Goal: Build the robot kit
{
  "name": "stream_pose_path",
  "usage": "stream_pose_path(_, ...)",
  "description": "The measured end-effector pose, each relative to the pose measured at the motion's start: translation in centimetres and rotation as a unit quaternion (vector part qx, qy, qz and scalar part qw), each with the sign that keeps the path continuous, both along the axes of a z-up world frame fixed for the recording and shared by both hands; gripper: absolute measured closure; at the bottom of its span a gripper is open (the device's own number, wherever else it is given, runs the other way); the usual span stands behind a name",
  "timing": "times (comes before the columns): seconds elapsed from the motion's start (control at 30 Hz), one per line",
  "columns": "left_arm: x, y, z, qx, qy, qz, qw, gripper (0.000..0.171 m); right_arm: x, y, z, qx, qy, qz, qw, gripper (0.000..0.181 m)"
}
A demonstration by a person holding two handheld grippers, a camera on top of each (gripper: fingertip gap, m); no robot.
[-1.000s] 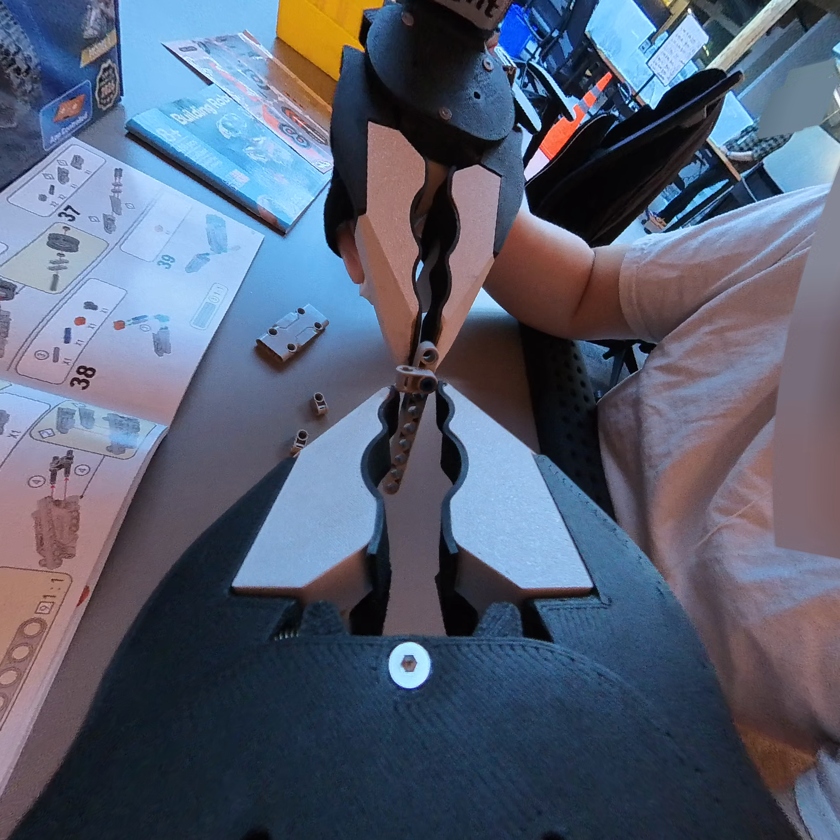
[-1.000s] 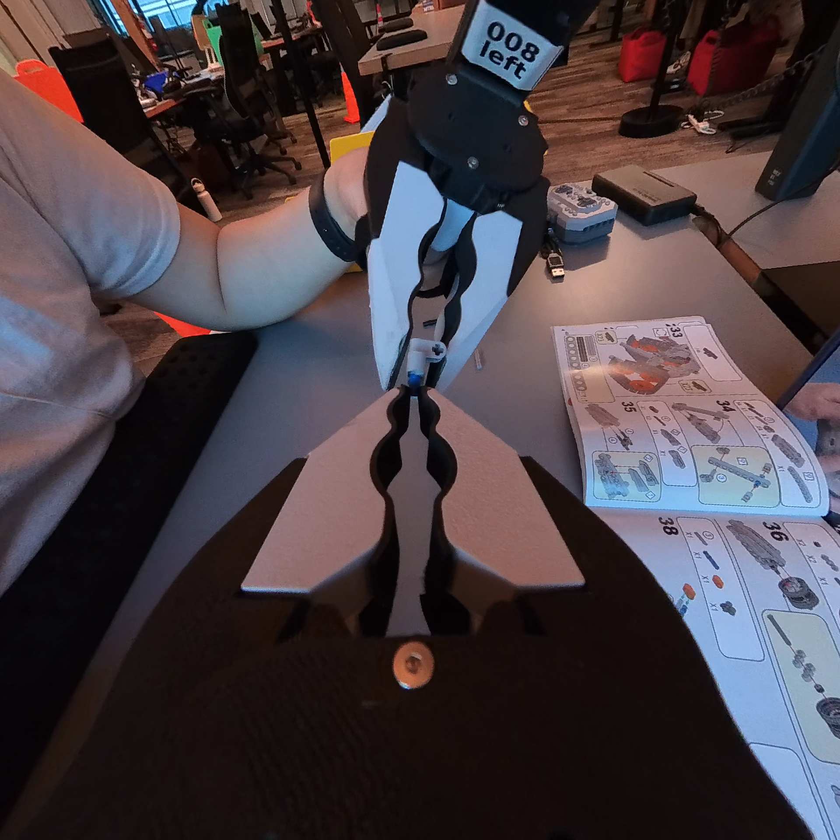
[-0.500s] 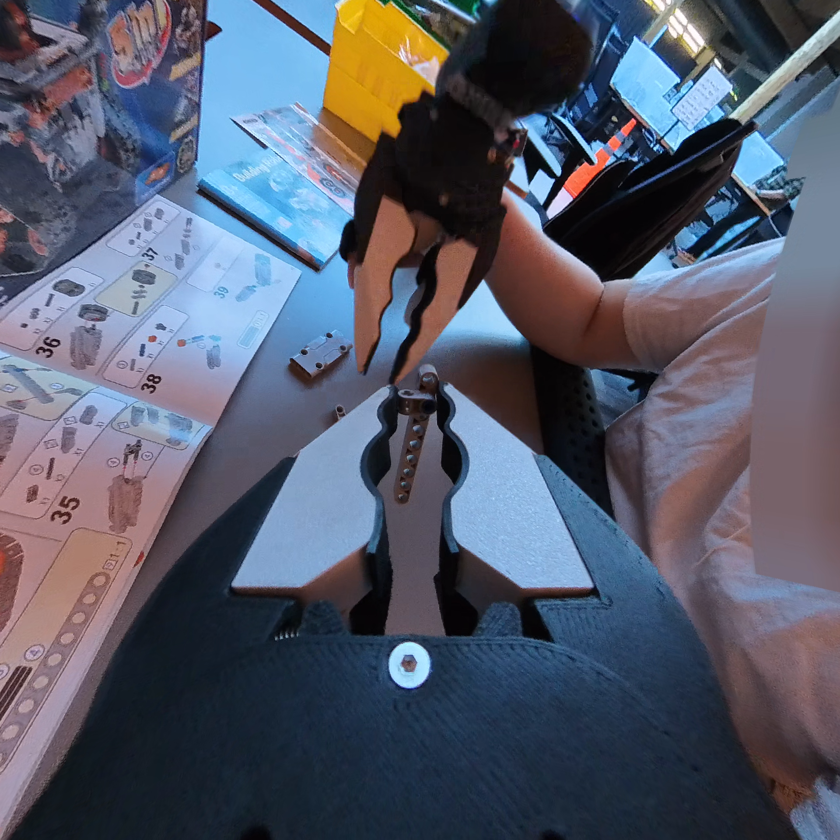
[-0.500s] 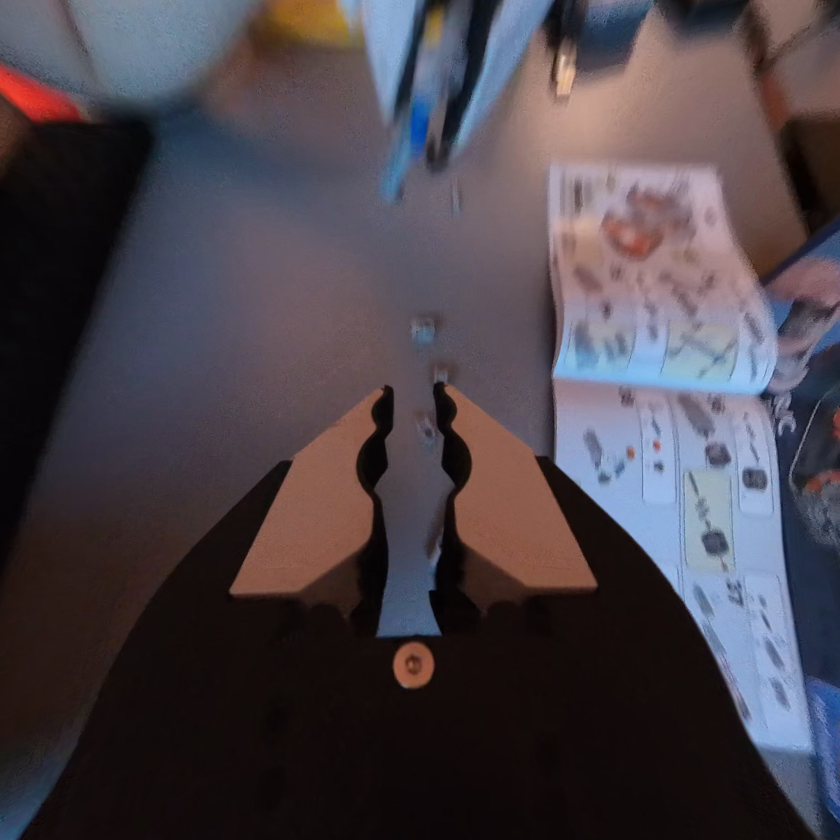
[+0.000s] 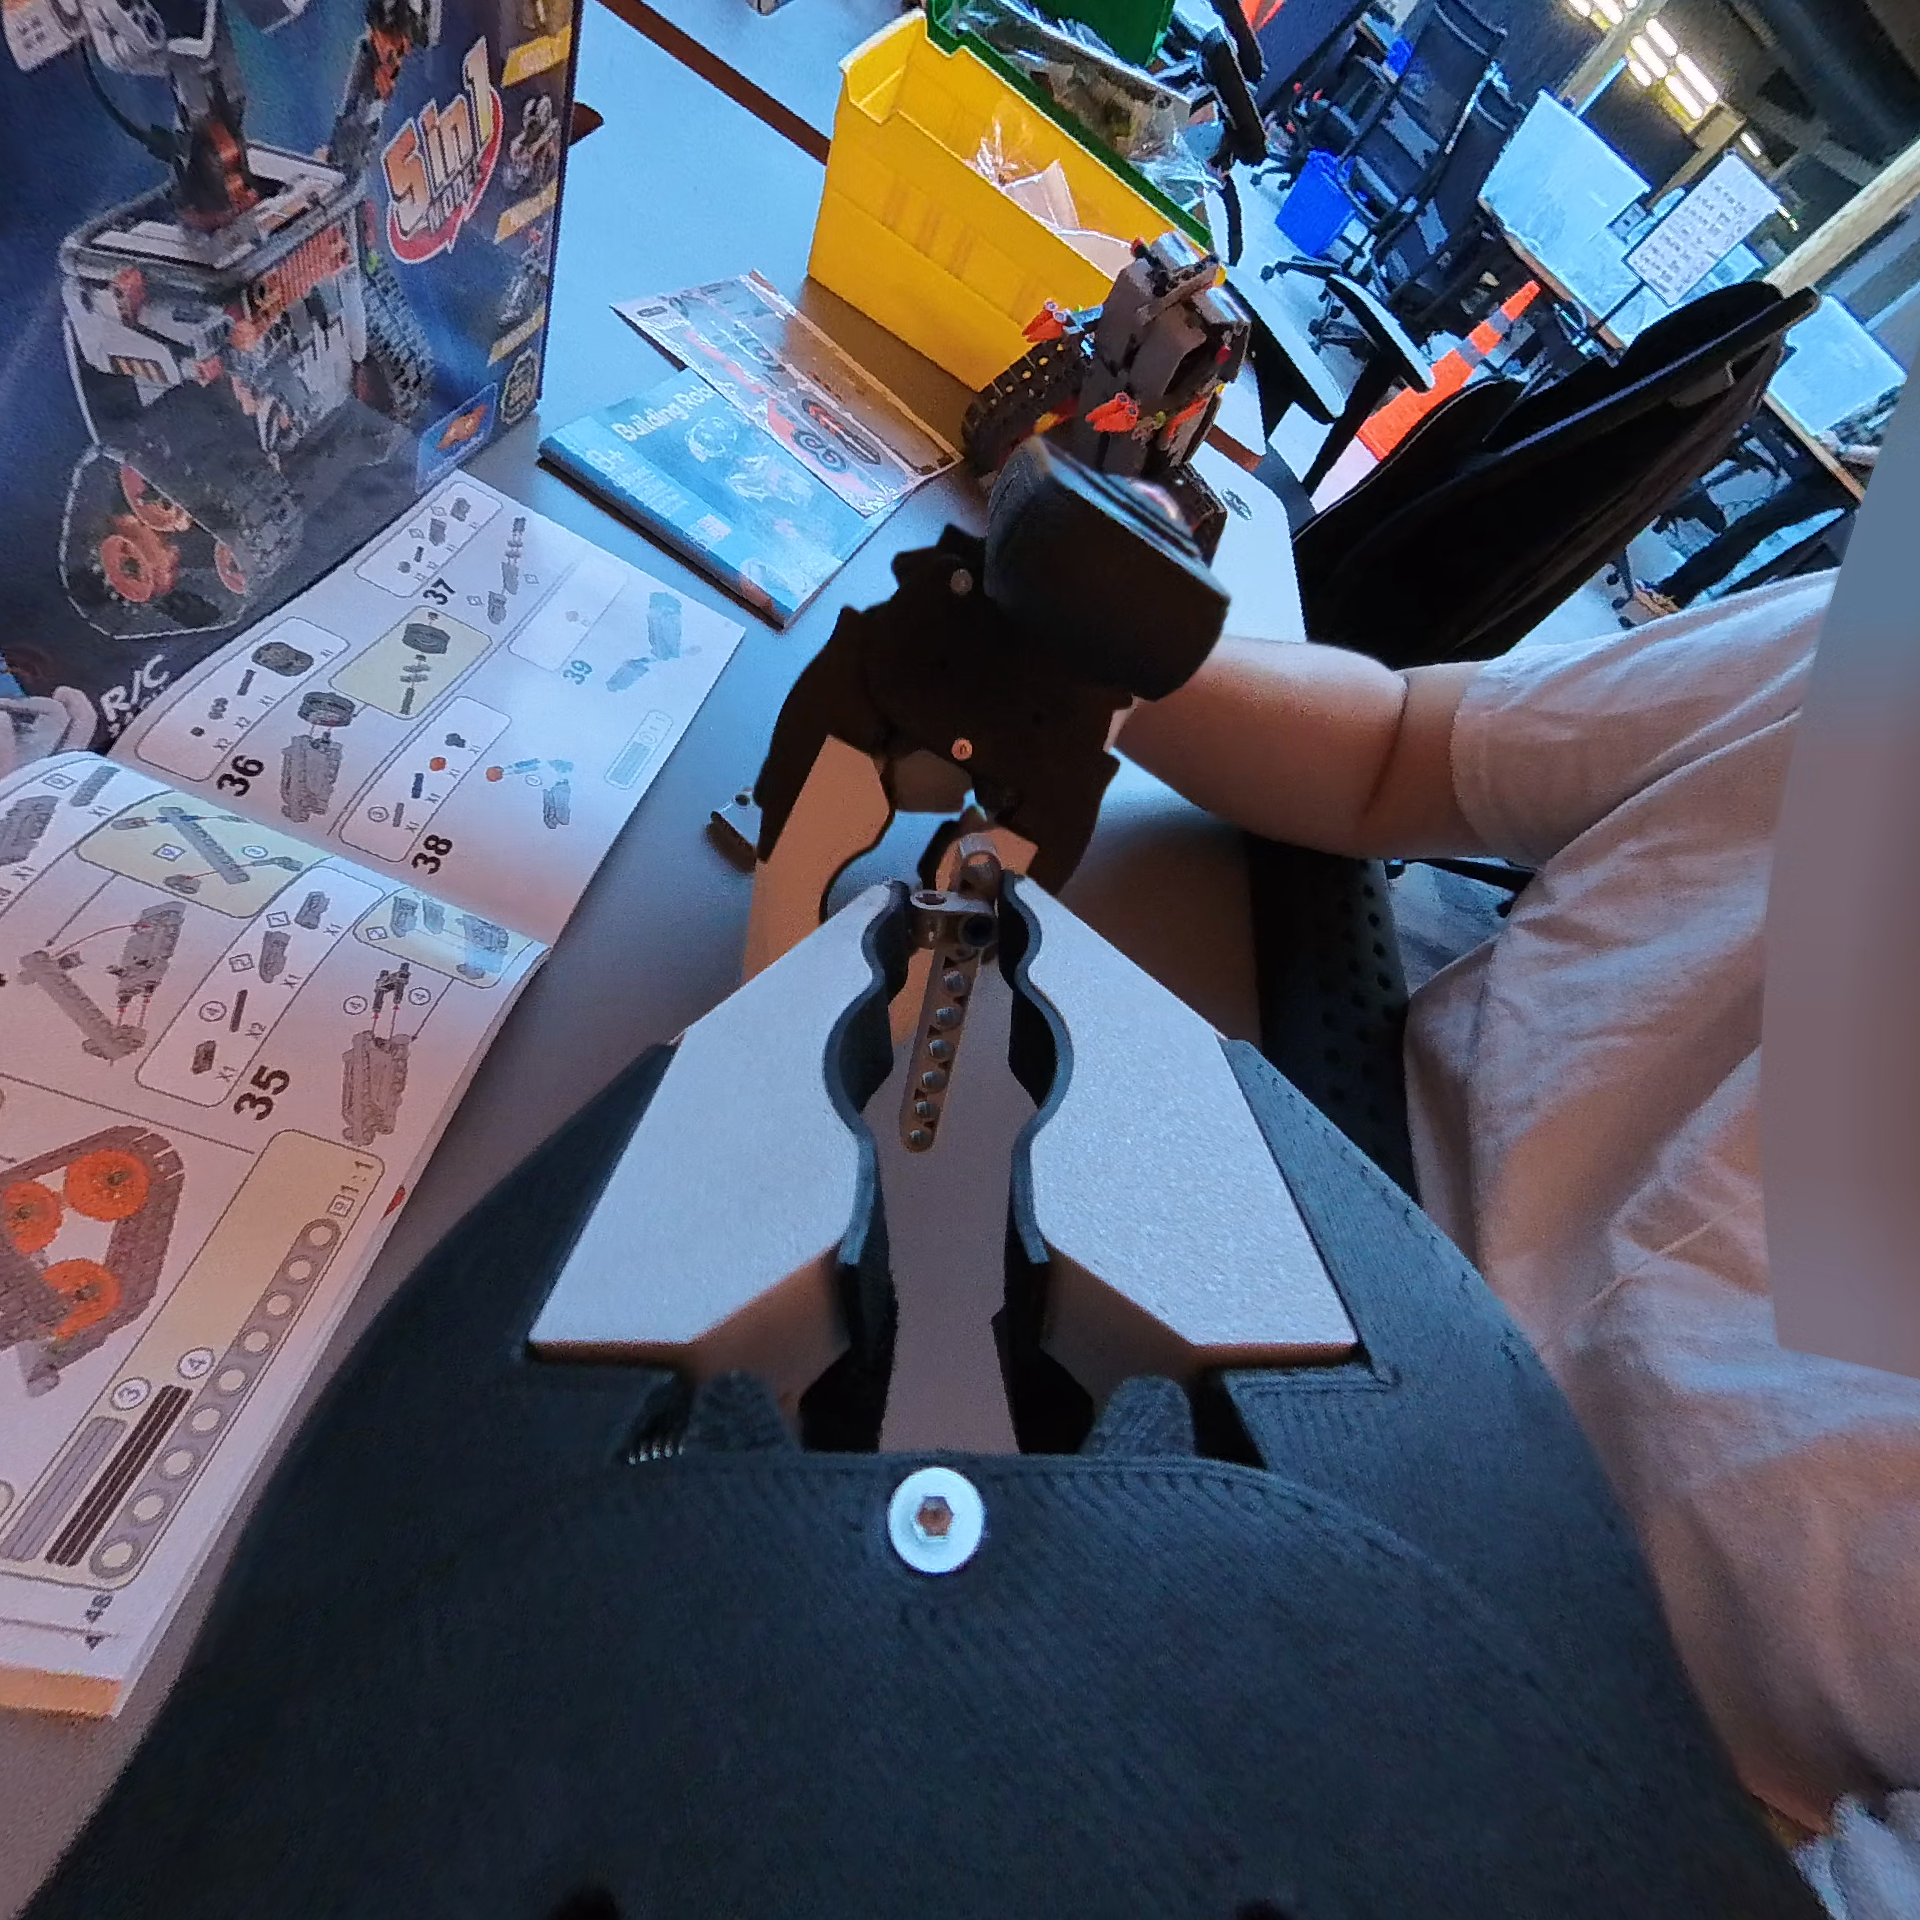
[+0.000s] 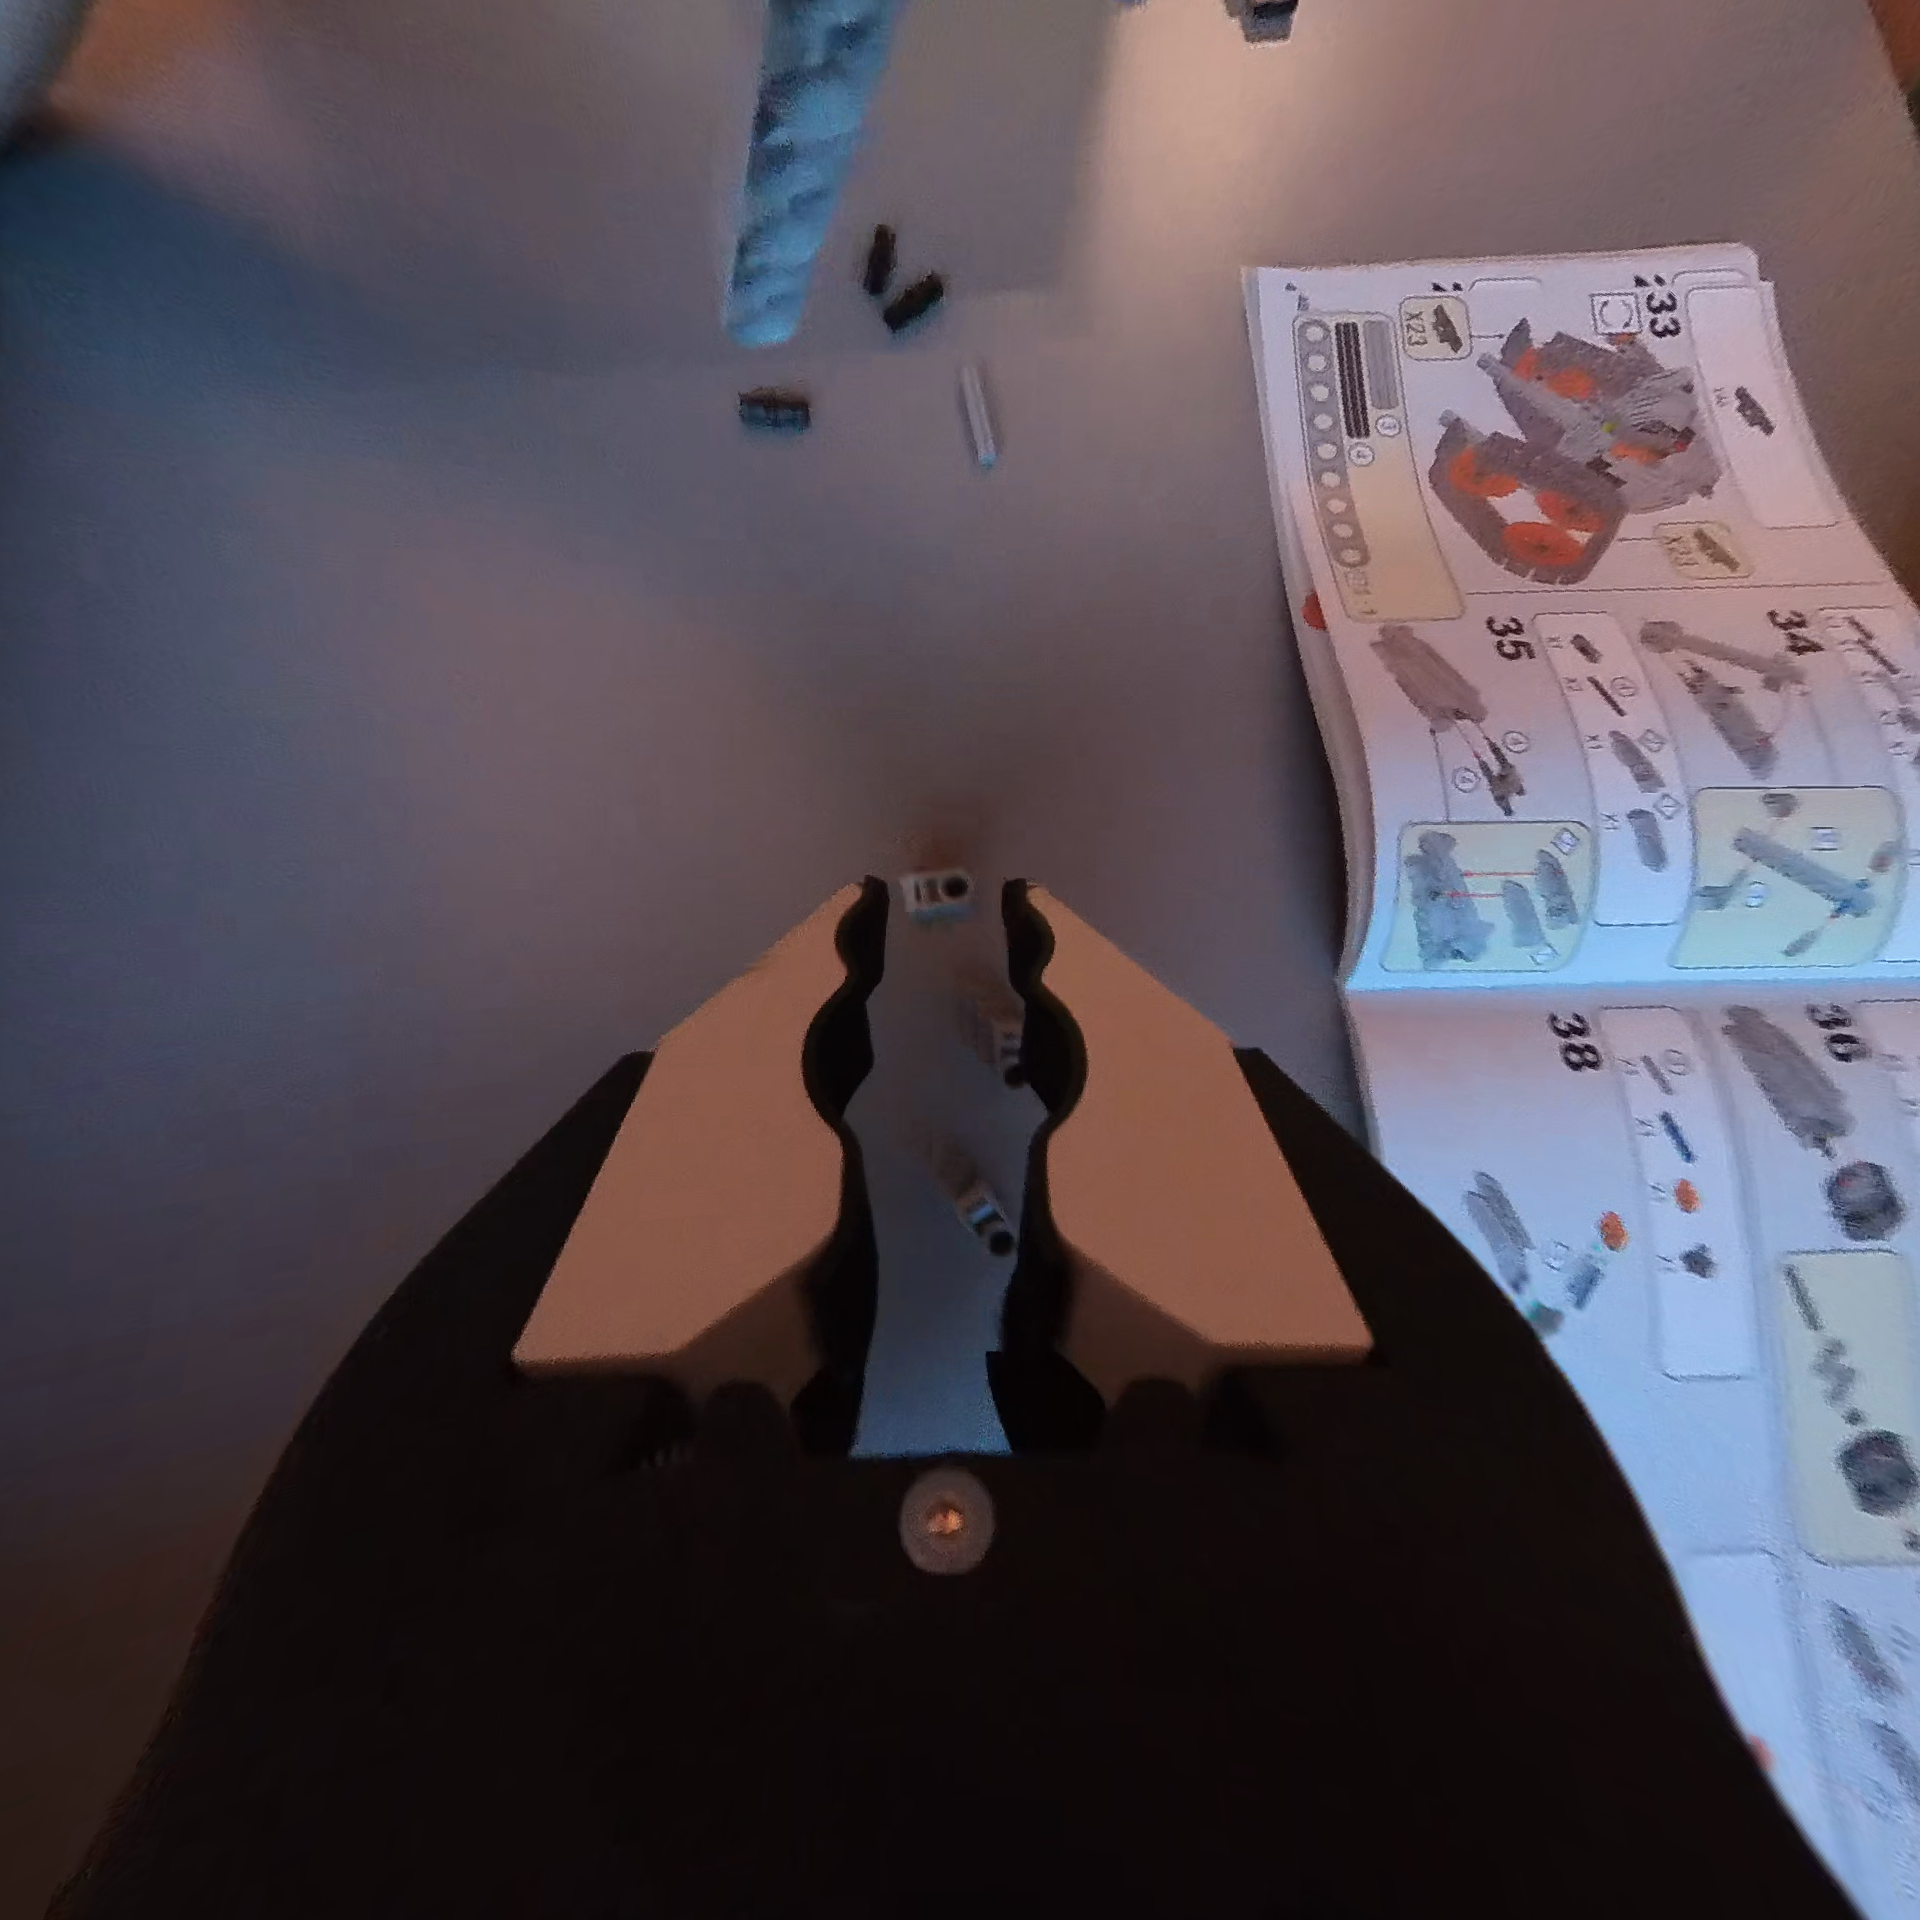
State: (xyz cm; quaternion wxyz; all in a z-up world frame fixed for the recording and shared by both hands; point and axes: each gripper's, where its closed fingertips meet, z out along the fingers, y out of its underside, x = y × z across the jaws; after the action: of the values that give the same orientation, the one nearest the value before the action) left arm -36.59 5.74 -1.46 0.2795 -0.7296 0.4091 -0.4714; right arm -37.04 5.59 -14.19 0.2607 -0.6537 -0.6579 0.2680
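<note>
My left gripper (image 5: pixel 951 891) is shut on a grey beam with holes (image 5: pixel 940 1039) that has a small grey connector (image 5: pixel 948 914) at its tip, held above the table. My right gripper (image 6: pixel 942 889) is open and points down at the grey table. A small light-grey connector piece (image 6: pixel 938 896) lies between its fingertips, apart from both. Two more small pieces (image 6: pixel 992 1023) (image 6: pixel 975 1195) lie under the gap between its fingers. In the left wrist view the right gripper (image 5: pixel 977 707) shows just beyond the beam, tips down near the table.
An open instruction booklet (image 5: pixel 312 883) (image 6: pixel 1558 727) lies beside the work spot. Black pins (image 6: pixel 899 281) and a grey axle (image 6: pixel 977 412) lie farther off. A toy set box (image 5: pixel 260 312), yellow bin (image 5: pixel 966 229), partly built model (image 5: pixel 1132 374), flat grey plate piece (image 5: pixel 732 826) and the person's arm (image 5: pixel 1299 738) are near. There is about 12 cm between the tips of the two grippers.
My right gripper has let go at the beam's tip, opened, and swung down over the small parts on the table. My left gripper still holds the beam.
</note>
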Motion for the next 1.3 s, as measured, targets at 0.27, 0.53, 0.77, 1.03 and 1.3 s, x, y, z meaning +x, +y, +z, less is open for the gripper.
stream_pose_path(0.27,-0.4,0.2,0.7,-0.004,-0.013,0.012,1.000,0.157,-0.5,-0.3,-1.2,0.026,-0.041,-0.007,0.999,0.154)
stream_pose_path(0.53,-1.0,0.5,0.5,-0.004,-0.008,0.019,1.000,0.158,0.4,-1.4,-1.9,-0.024,-0.043,0.025,0.998,0.167)
stream_pose_path(0.77,-1.5,0.5,1.1,0.000,-0.011,0.024,1.000,0.157,4.9,-4.0,-1.4,-0.041,-0.056,0.159,0.985,0.167)
stream_pose_path(1.03,-0.9,0.2,0.5,-0.008,-0.005,0.012,1.000,0.157,5.3,-4.4,-2.0,0.005,-0.056,0.202,0.978,0.166)
stream_pose_path(1.3,-0.9,0.3,0.2,-0.011,-0.001,0.015,1.000,0.157,5.2,-3.7,-1.5,0.017,-0.033,0.195,0.980,0.167)
